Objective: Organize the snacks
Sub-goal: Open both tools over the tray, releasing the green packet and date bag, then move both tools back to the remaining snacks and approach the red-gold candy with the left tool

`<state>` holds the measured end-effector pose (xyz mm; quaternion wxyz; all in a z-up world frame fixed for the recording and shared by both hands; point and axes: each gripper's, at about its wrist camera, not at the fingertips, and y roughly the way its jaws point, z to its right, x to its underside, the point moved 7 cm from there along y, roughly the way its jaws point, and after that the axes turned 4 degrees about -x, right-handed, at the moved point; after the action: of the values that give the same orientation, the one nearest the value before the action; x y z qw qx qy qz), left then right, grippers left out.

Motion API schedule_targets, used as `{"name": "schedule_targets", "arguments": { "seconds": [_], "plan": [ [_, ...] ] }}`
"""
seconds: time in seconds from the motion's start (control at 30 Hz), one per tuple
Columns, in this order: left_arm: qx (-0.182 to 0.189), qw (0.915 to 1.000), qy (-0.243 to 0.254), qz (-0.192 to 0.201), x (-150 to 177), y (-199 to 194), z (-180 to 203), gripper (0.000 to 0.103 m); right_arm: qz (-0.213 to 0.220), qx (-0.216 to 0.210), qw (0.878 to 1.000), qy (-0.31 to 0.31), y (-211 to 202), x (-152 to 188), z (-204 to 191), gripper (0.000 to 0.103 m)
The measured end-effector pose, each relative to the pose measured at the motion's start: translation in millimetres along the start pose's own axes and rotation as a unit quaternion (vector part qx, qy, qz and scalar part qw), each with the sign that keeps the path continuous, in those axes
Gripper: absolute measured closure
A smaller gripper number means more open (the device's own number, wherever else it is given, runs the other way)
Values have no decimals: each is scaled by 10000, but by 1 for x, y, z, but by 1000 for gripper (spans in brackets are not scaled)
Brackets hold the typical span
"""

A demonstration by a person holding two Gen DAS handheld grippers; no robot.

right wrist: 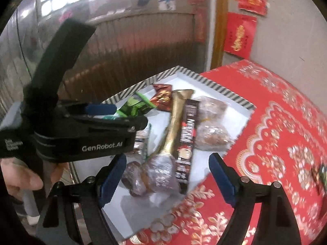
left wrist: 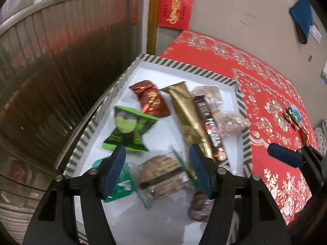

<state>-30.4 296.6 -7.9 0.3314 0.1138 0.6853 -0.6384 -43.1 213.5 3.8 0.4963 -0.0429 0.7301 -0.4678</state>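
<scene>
A white tray with a striped rim [left wrist: 184, 65] [right wrist: 220, 87] holds several snacks: a green packet [left wrist: 128, 130], a dark red packet [left wrist: 151, 100], a gold packet [left wrist: 184, 106], a dark coffee stick [left wrist: 210, 126] and clear-wrapped pastries [left wrist: 224, 114]. My left gripper [left wrist: 157, 169] hangs open over a round biscuit in a clear wrapper [left wrist: 161, 173], its pads apart from it. My right gripper [right wrist: 167, 179] stands open above clear-wrapped dark snacks [right wrist: 155, 173] at the tray's near corner, gripping nothing. In the right wrist view the left gripper [right wrist: 122, 114] hovers by the green packet [right wrist: 134, 106].
The tray sits at the corner of a table under a red patterned cloth [left wrist: 265, 94] [right wrist: 276, 122]. A few small snacks [left wrist: 293, 116] [right wrist: 318, 175] lie on the cloth to the right. A ribbed metal shutter [left wrist: 61, 71] stands behind the tray. A hand [right wrist: 24, 175] holds the left gripper.
</scene>
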Motion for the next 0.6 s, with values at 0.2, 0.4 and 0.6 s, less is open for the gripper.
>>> {"name": "schedule_targets", "arguments": {
  "seconds": [0.2,0.4,0.6],
  "plan": [
    [98,9994,304,145,-4,-10,42,31,203,344,9983,433,-29,12,42,18],
    [283,9980,539,151,-5,-14,89,31,455,850,9895,1073,-64,30,94,17],
    [448,9950,879,137,-4,-19,141,31,665,1366,9719,1799,-99,57,148,17]
  ]
}}
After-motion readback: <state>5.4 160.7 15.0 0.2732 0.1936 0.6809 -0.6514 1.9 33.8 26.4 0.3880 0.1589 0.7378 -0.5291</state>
